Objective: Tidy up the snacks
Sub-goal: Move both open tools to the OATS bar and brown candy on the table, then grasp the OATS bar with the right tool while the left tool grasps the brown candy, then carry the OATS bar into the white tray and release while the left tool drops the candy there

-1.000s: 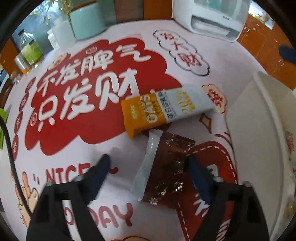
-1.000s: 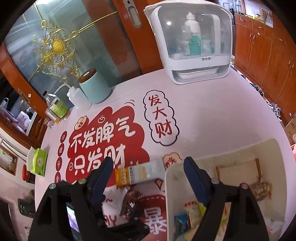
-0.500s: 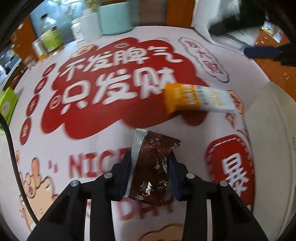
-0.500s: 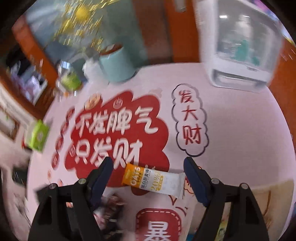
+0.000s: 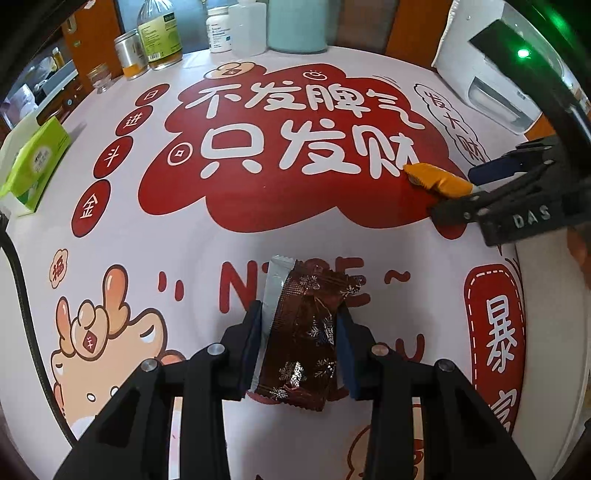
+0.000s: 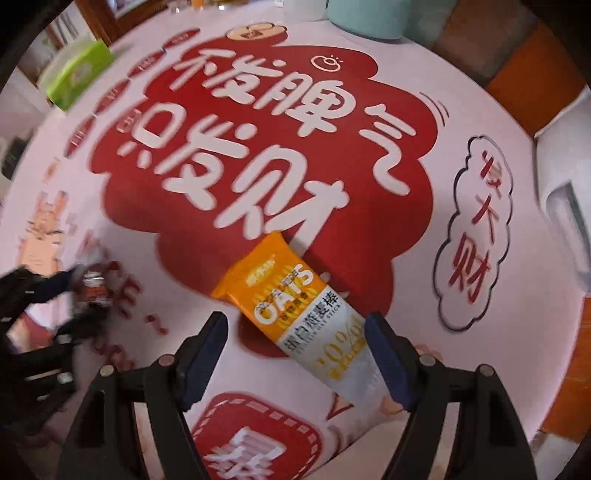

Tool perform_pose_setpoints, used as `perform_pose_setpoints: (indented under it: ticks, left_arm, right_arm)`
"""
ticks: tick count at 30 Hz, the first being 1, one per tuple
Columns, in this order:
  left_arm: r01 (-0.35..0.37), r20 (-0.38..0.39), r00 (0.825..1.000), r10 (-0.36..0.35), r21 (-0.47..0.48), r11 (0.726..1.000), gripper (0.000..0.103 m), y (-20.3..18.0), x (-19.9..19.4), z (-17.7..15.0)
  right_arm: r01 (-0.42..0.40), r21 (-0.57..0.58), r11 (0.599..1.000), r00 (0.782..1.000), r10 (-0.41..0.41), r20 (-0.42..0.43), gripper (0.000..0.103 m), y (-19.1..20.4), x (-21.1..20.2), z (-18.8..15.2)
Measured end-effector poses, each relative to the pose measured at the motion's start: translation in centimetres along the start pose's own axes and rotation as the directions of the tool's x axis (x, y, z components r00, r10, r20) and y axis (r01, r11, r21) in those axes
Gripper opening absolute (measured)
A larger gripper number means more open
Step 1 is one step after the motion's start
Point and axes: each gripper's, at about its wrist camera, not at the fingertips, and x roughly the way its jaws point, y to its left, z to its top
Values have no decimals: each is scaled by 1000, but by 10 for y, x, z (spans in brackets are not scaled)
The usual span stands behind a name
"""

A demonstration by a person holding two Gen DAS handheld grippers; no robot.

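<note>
We hold the brown snack packet (image 5: 303, 332) clamped between the pads of our left gripper (image 5: 301, 350), which has just narrowed onto it; the packet, printed with silver snowflakes and edged by a silver seam, hangs over the printed tablecloth (image 5: 147, 236) above the red letters. Our right gripper (image 6: 295, 354) points down with its jaws standing wide, and the orange and white oat bar (image 6: 299, 314) lies flat on the cloth between them, slanted, its white end just beside the right pad; we cannot tell whether that pad touches it. From the left wrist view only the bar's orange end shows beside the right gripper's blue pads. Along the far edge of the table stand a pale teal canister (image 5: 297, 26), a white plastic bottle (image 5: 246, 26), a smaller white labelled jar (image 5: 219, 27), a glass bottle with yellow liquid low inside (image 5: 159, 35) and a metal tin (image 5: 127, 53). A green tissue box (image 5: 35, 166) sits at the left edge, and a white cabinet (image 5: 491, 96) at the far right.
</note>
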Motion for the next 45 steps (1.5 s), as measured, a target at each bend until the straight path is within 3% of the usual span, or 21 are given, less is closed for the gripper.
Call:
perform_pose_setpoints:
  ticks: [2, 3, 4, 6, 9, 14, 18, 25, 32, 38, 45]
  left_arm:
    - [0, -3, 1000, 0, -4, 1000, 36, 2, 1, 0]
    - [-1, -5, 1000, 1, -8, 1000, 36, 2, 1, 0]
    - [0, -7, 1000, 0, -13, 1000, 36, 2, 2, 0]
    - [1, -12, 1000, -1, -23, 1000, 36, 4, 1, 0]
    - [-2, -21, 1000, 1, -39, 999, 36, 8, -1, -1]
    - [-9, -11, 1000, 9, -36, 999, 35, 10, -19, -2]
    - [0, 14, 1000, 0, -8, 1000, 36, 2, -45, -4]
    - [30, 60, 998, -35, 88, 996, 36, -30, -97, -23]
    - [88, 57, 993, -101, 196, 977, 36, -82, -137, -53]
    - [150, 62, 982, -179, 321, 935, 36, -147, -168, -71]
    - [221, 79, 959, -273, 394, 892, 36, -213, -197, -68]
  right_arm:
    - [-21, 17, 1000, 999, 22, -27, 75, -3, 6, 4]
    - [-43, 34, 998, 998, 44, -38, 67, -4, 9, 7]
    - [-59, 53, 997, 997, 62, -53, 66, -7, 12, 8]
    - [-42, 77, 996, 998, 45, -42, 49, -10, 9, 11]
    - [-81, 131, 988, 996, 85, -28, 38, -14, 2, 11]
    - [-138, 180, 974, 990, 130, 54, 38, -6, -30, -1]
    - [-224, 213, 951, 968, 192, 159, 38, 6, -70, -27]
    - [-336, 265, 904, 916, 248, 315, 38, 23, -123, -102]
    - [-398, 351, 847, 886, 256, 386, 38, 33, -147, -181]
    - [-404, 435, 805, 888, 232, 397, 38, 30, -160, -252]
    - [-345, 574, 742, 903, 96, 419, 39, -6, -181, -317]
